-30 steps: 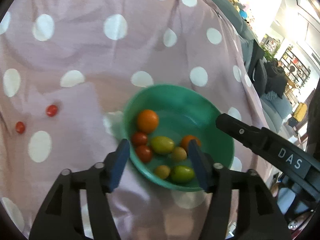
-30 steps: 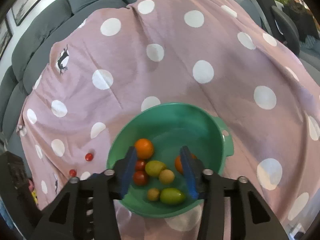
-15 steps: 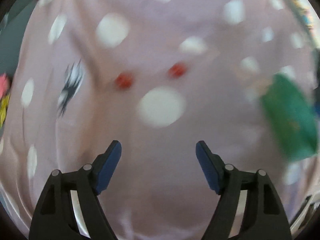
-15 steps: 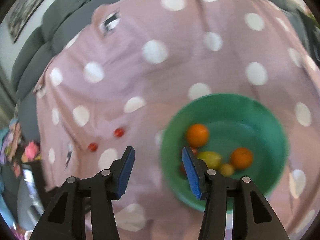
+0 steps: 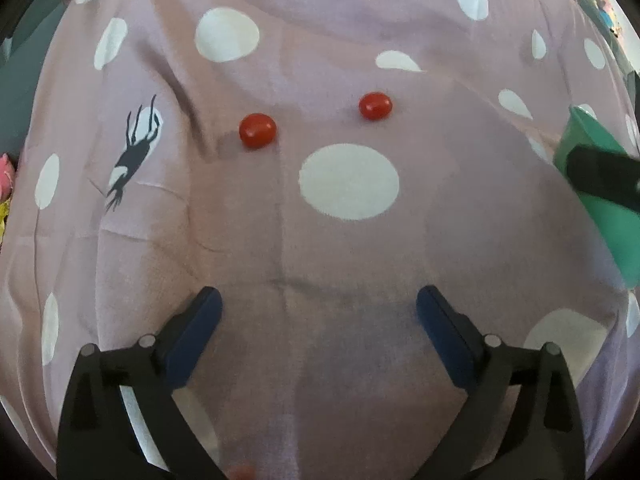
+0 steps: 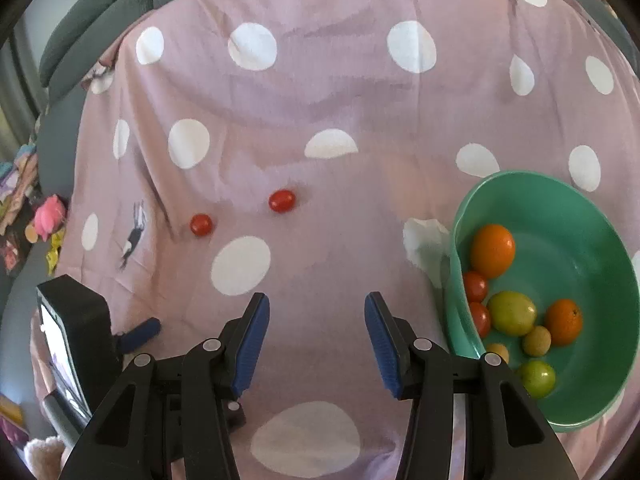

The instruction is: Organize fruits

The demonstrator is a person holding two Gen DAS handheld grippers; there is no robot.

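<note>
Two red cherry tomatoes lie on the pink polka-dot cloth: one at left [image 5: 257,130] [image 6: 201,225], one at right [image 5: 375,106] [image 6: 282,201]. A green bowl [image 6: 592,216] [image 5: 612,216] at the right holds oranges, red tomatoes and green and yellow fruits. My left gripper [image 5: 318,320] is open and empty, just short of the two tomatoes. My right gripper [image 6: 316,320] is open and empty, left of the bowl. A finger of the right gripper [image 5: 604,176] crosses the bowl in the left wrist view.
The left gripper's body [image 6: 72,340] shows at the lower left of the right wrist view. A grey sofa back [image 6: 92,28] rises behind the cloth. Toys and clutter [image 6: 44,220] lie off the cloth's left edge.
Both grippers have swung left, away from above the bowl. The left gripper now faces the two loose red tomatoes. The bowl has shifted to the right edge of both views.
</note>
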